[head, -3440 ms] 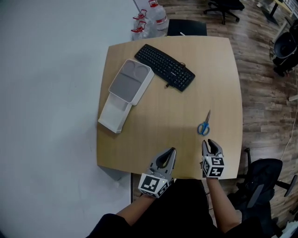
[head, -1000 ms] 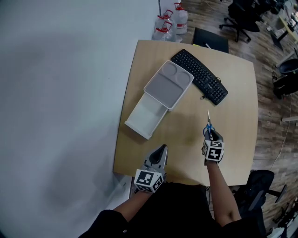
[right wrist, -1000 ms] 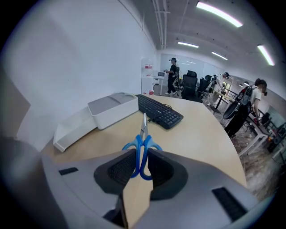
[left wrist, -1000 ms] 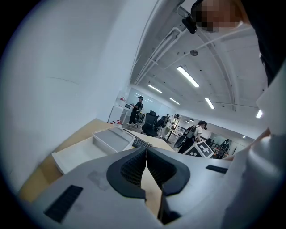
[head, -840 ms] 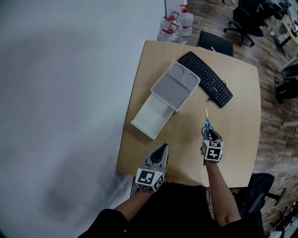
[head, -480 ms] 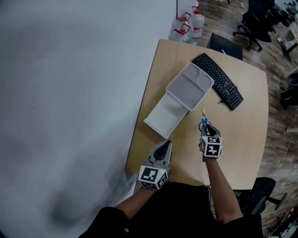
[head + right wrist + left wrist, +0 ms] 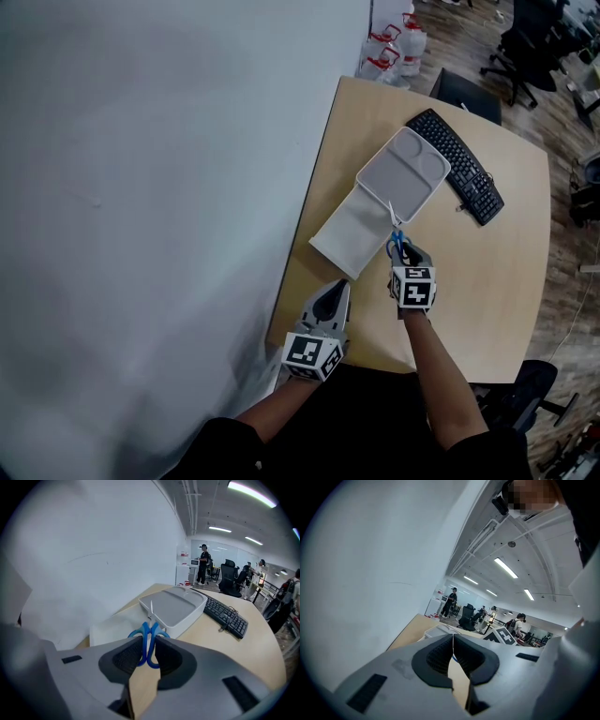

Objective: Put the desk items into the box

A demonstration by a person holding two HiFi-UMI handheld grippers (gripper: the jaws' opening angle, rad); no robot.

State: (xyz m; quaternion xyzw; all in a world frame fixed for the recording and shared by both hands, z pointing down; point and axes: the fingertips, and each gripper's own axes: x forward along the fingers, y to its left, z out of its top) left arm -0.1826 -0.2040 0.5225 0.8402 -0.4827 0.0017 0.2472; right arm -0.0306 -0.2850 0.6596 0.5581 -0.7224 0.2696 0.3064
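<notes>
We are pinching the blue handles of the steel-bladed scissors point(image 7: 396, 240) between the pads of our right gripper point(image 7: 405, 255), its jaws pressing on the loops from both sides. We are holding them just at the near edge of the shallow white plastic box point(image 7: 345, 232), blades pointing away toward the pale grey lid point(image 7: 405, 176) lying partly over it. Our left gripper point(image 7: 337, 292) is hovering at the near edge of the light wooden table point(image 7: 511, 262), jaws pressed together on nothing. A black keyboard point(image 7: 457, 178) is lying beyond the lid.
</notes>
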